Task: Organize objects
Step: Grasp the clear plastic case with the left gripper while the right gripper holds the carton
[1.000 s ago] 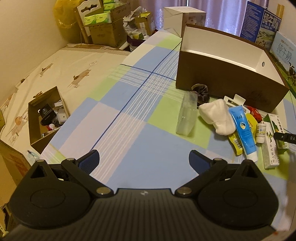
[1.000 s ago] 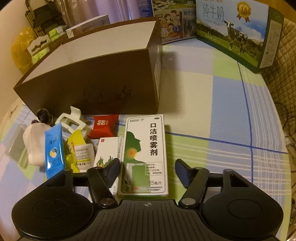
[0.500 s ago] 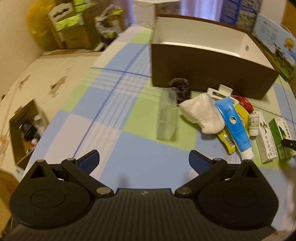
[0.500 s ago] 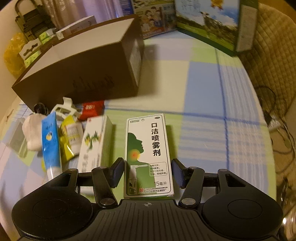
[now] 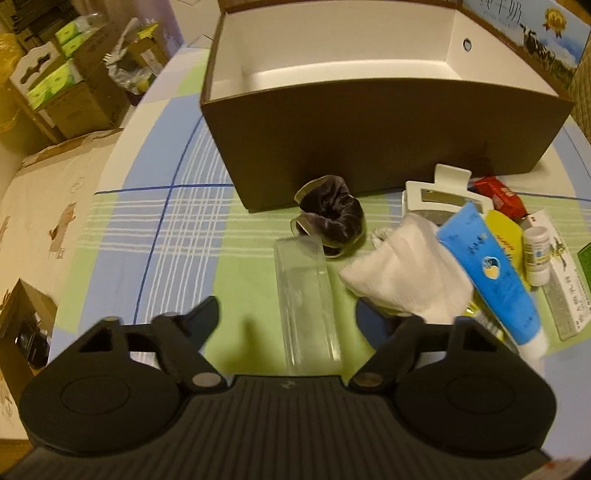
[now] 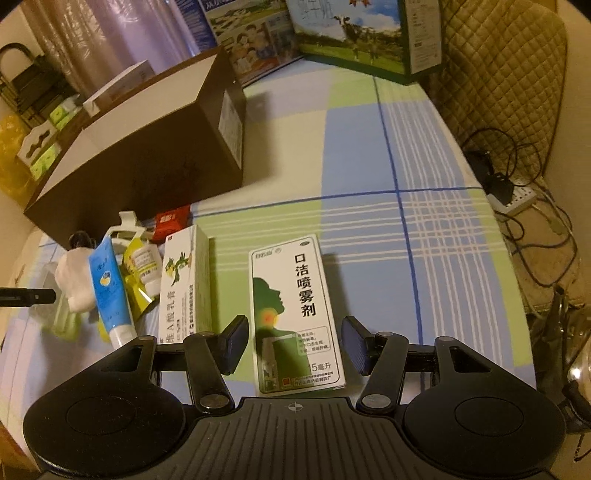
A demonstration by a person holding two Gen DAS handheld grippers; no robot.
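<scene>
A clear plastic case (image 5: 306, 299) lies flat on the checked tablecloth, between the fingers of my left gripper (image 5: 288, 310). The jaws are closing, with a gap left on each side of the case. My right gripper (image 6: 295, 339) is shut on a green-and-white mouth spray carton (image 6: 295, 295), held a little above the cloth. To its left lie a white-green carton (image 6: 184, 280), a blue tube (image 6: 109, 291), a white cloth (image 5: 406, 273) and a black scrunchie (image 5: 332, 218). Behind them stands the open brown box (image 5: 369, 140), whose white inside is empty.
A white hair claw (image 5: 443, 188), a red packet (image 5: 502, 192), a yellow sachet (image 5: 506, 232) and a small bottle (image 5: 535, 254) crowd the pile. Milk cartons (image 6: 354, 33) stand at the back. A quilted chair (image 6: 498, 74) and a power strip (image 6: 513, 195) lie beyond the right edge.
My left gripper moved forward and down over the clear case and its jaws narrowed. My right gripper carried the spray carton to the right, away from the white-green carton.
</scene>
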